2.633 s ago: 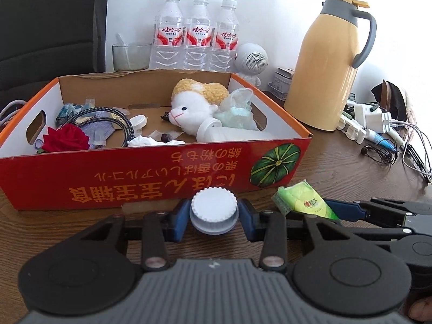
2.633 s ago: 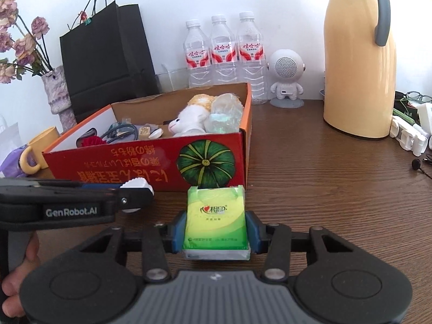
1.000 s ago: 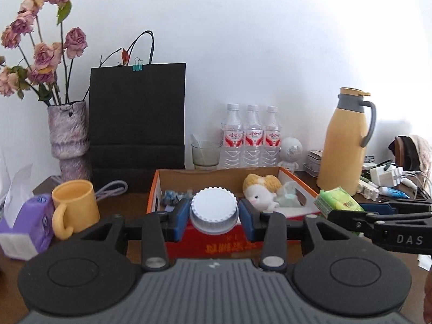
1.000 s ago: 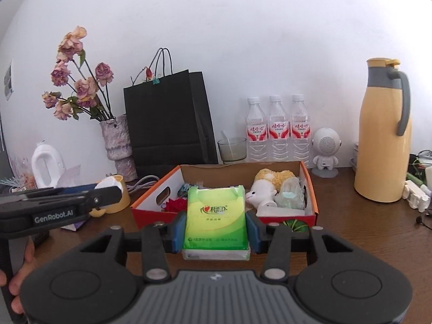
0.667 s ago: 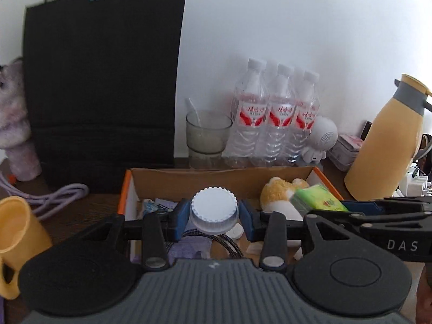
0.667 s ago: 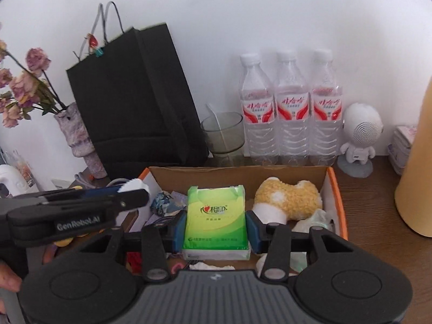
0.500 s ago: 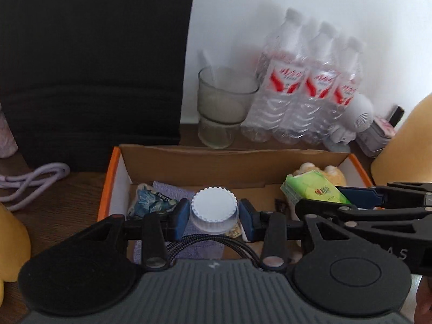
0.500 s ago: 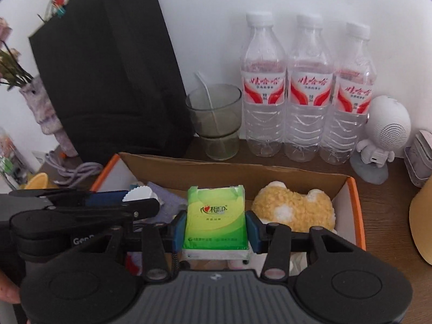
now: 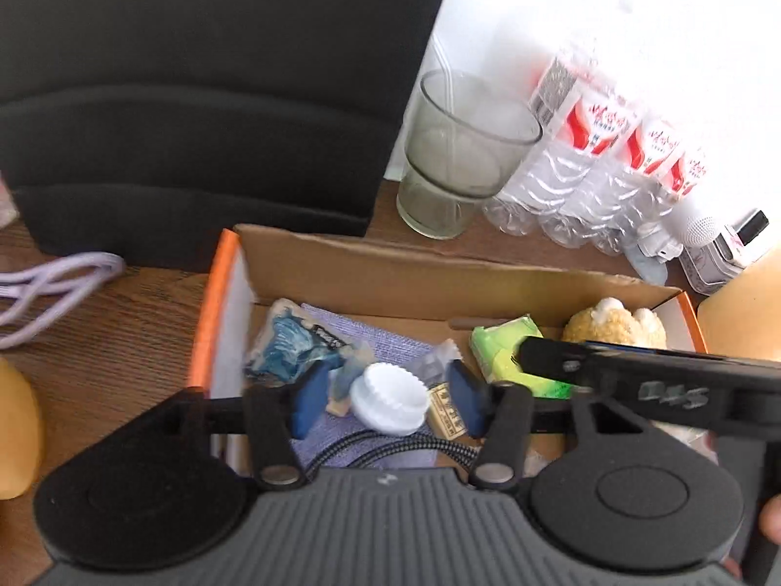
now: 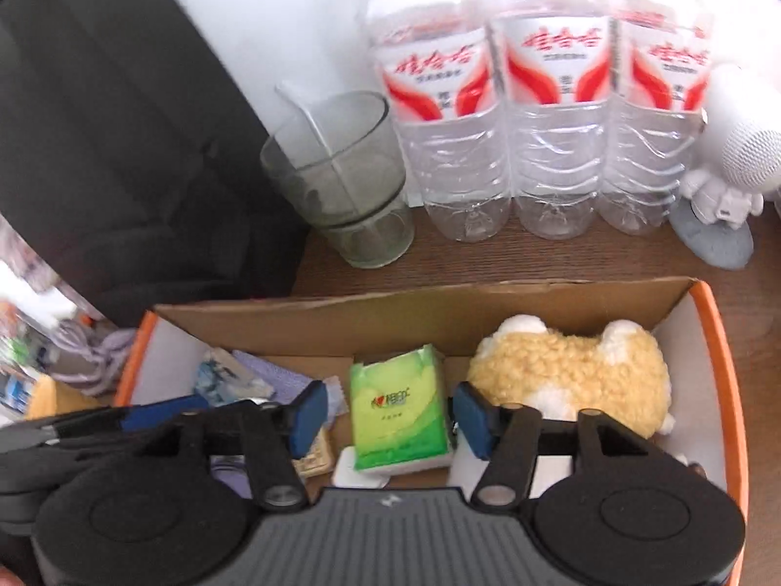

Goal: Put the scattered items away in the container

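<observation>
With both claws just spread over the cardboard box point(image 10: 512, 293), my worry is snagging on the way out: my left claw point(image 9: 385, 398) hangs close above a braided cable point(image 9: 371, 449), and a careless lift could drag it out. Its jaws have just been opening, clear of the white ribbed cap point(image 9: 390, 398), which sits among wrappers on the box floor. My right claw point(image 10: 385, 412) has likewise been opening; the green tissue pack point(image 10: 398, 412) lies tilted between its pads, beside the plush toy point(image 10: 571, 376).
</observation>
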Demonstrator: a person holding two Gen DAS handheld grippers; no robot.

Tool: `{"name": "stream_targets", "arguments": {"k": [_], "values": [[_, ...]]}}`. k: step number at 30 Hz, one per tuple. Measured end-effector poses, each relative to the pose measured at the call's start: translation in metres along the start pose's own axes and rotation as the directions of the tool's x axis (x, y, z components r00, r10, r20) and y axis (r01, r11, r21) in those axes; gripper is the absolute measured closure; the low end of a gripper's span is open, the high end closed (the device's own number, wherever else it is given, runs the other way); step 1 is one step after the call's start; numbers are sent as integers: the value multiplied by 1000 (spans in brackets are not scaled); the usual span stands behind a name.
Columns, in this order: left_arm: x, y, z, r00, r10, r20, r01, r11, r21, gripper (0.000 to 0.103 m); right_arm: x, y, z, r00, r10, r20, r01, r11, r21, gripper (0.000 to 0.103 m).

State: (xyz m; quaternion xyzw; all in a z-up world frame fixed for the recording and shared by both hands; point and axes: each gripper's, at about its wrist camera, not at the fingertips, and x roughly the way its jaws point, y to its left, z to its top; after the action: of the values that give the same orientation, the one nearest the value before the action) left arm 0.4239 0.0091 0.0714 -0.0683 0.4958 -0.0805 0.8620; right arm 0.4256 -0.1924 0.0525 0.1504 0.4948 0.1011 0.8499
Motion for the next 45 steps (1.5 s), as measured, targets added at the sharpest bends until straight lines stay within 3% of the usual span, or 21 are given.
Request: {"name": "stream_targets", "arguments": {"k": [2,4,6,9,14,18,20,26,30,32,35,37,39,41,45], "values": [[-12,-4,3,999,35,-8,-35,999,18,18,-18,-4,1,1000,13,1,-13,999,32,23],[-25,-6,2,998,36,-45,-35,999,35,16,-40,0,2,999,-48,10,47,999,11,19],[-38,-12,0,996,44,-76,-40,998,56,2,-60,5,1,996,-91,8,92,995,-25,19],[-62,-21,-6,994,75,-82,-68,993,93,0,-90,7,-2,993,-115,-35,113,992,-61,18],[-102,-26,-20,991,79,-107,-74,996,50,0,-119,11,-23,971,-210,-115,197,973,-117,17],[-123,-35,-37,990,83,-117,-77,996,53,0,-146,14,-43,972,-215,-98,203,972,-122,17],[-133,-41,-45,987,124,-105,-117,991,71,0,-158,18,-54,974,-214,-72,203,970,-132,17],[-148,-59,-85,977,213,-5,-210,967,147,0,-183,37,-96,967,-240,86,253,943,-214,16],[-156,-65,-123,956,254,148,-274,952,137,0,-193,38,-132,952,-206,226,263,928,-264,16],[-164,-69,-146,930,258,262,-301,943,140,0,-201,35,-154,933,-148,327,245,929,-276,16],[-174,-77,-182,870,212,445,-315,934,171,0,-213,27,-182,887,-64,456,203,944,-262,16],[-176,-80,-199,838,176,517,-302,938,171,0,-219,23,-197,856,-9,516,168,950,-263,16],[-175,-82,-210,816,164,554,-289,947,144,0,-219,21,-209,829,-12,559,177,954,-242,10],[-170,-79,-217,822,145,551,-255,958,128,0,-215,19,-219,805,-21,593,194,954,-230,4],[-164,-72,-226,838,153,524,-239,966,101,0,-208,15,-229,810,-45,585,209,954,-216,4]]}}
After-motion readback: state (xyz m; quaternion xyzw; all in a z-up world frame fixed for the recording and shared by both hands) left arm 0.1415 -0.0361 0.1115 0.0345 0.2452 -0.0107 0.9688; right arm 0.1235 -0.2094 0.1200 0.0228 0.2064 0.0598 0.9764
